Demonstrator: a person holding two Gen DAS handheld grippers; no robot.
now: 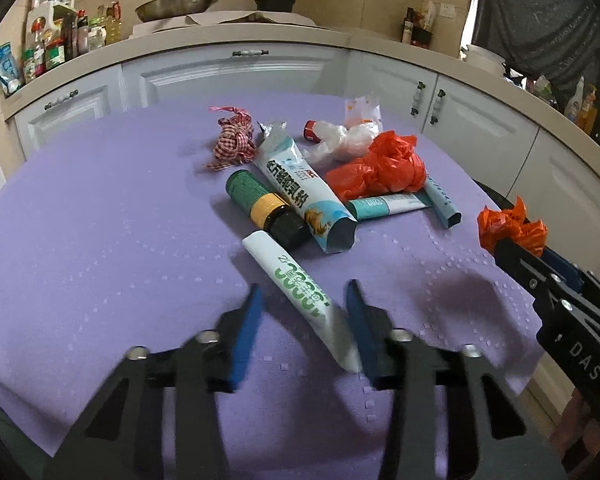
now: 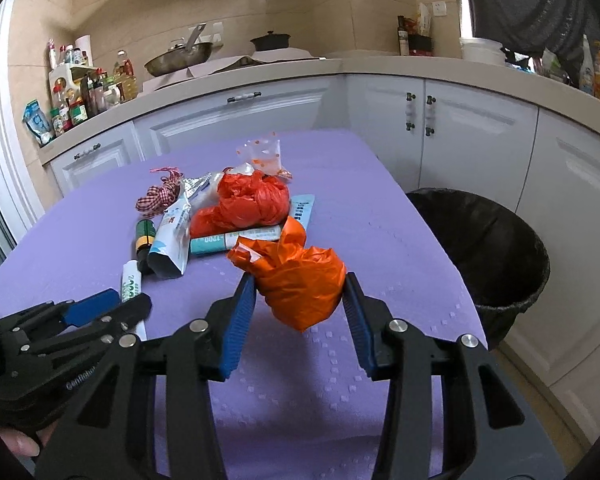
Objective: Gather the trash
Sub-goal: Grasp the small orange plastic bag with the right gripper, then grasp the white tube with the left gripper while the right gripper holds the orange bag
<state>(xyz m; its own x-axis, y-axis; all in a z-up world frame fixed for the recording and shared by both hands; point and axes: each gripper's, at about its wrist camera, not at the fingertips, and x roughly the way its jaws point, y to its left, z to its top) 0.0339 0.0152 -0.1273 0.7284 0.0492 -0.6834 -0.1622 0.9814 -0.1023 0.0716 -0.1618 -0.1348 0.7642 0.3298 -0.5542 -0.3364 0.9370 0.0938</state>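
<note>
A: Biggest first: bin (image 2: pixel 500 240), black-lined, off the right edge of the table (image 1: pixel 100 220), mouth facing up. Step in hand?

B: Carrying, on the right. Right tongs (image 2: pixel 299 282) clamped on an orange wad (image 2: pixel 304 276), held above the cloth, short of the bin. Calls for a swing over the rim, then a release.

A: And the left?

B: Left tongs (image 1: pixel 304 286) apart, straddling a white tube (image 1: pixel 296 276) lying flat at the near end of the pile (one pad close by its tail, the other well clear). Calls for a squeeze, then a lift.

A: Anything hard to read?

B: Plenty. Bin floor lost in black. Boxes half buried under the red bag (image 1: pixel 380 168). Tube's tail tucked behind a pad, so cannot tell about contact there. Small print on the tube too blurred to read.
</note>
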